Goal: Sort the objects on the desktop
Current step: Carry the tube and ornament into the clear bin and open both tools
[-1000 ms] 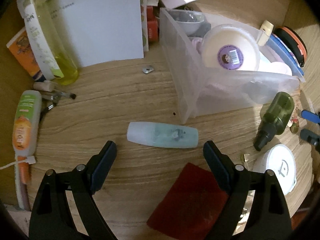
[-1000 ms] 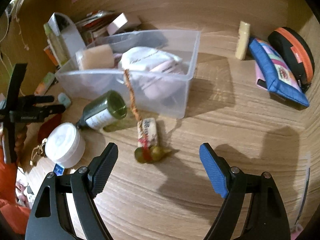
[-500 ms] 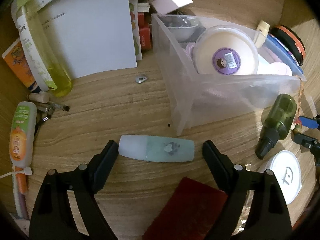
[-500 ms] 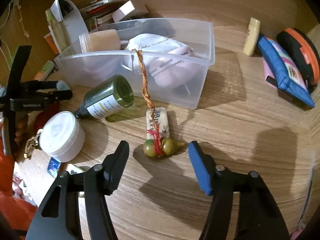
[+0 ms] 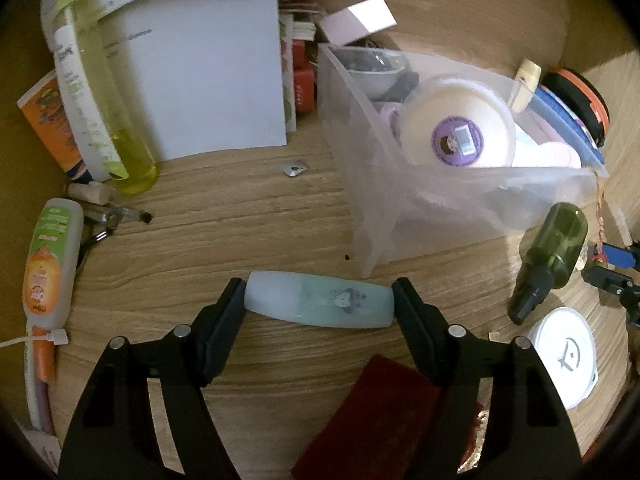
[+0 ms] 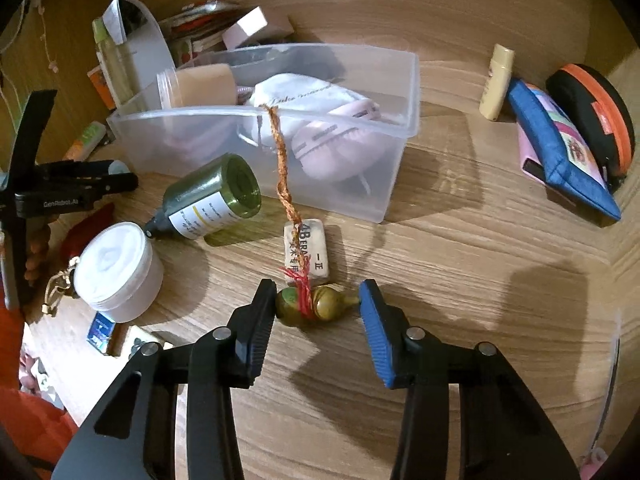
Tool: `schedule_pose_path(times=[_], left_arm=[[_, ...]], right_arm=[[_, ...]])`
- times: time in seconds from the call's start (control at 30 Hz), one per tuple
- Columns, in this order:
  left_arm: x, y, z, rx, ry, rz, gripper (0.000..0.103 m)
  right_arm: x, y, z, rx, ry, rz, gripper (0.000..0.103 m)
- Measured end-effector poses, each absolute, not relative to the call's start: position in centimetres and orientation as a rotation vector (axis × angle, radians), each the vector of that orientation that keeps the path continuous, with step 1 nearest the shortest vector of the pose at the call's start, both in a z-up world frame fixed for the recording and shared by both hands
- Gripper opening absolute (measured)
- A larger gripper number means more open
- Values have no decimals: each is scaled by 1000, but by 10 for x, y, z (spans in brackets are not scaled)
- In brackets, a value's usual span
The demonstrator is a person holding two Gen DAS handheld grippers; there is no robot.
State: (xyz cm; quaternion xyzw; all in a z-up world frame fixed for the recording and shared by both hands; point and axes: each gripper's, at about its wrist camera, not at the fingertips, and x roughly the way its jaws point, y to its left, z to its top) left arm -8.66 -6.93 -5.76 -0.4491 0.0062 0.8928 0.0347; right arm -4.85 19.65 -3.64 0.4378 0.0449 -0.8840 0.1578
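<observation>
The left gripper [image 5: 319, 310] is held low over the wooden desk [image 5: 224, 240], pointing forward toward the clear plastic bin [image 5: 400, 216], and its jaws bracket a pale blue tube [image 5: 318, 305] lying on its side – the black pads touch, or all but touch, the tube's two ends, so it looks clamped lengthwise, still resting on the desk. A dark red cloth [image 5: 372, 412] lies just beneath the right-hand finger. The right gripper [image 6: 318, 308] is likewise level and low, its jaws narrowed around a small gourd charm [image 6: 316, 307] on the desk: the black pad touches the gourd's round end, while the blue pad sits just beside its pointed tip, whether touching I cannot tell. A braided orange cord [image 6: 282, 164] runs from the charm over an eraser [image 6: 307, 249] and up onto the bin's rim. A green bottle [image 6: 212, 198] lies tipped beside the bin, near a white round jar [image 6: 116, 270].
</observation>
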Motion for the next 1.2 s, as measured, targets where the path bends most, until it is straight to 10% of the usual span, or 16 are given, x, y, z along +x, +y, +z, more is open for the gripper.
schedule_pose_path(times=[1.2], left_arm=[[-106,-21,17,-1204,96,2769,73]], right_arm=[[-120,175,61,863,93,-2634,40]])
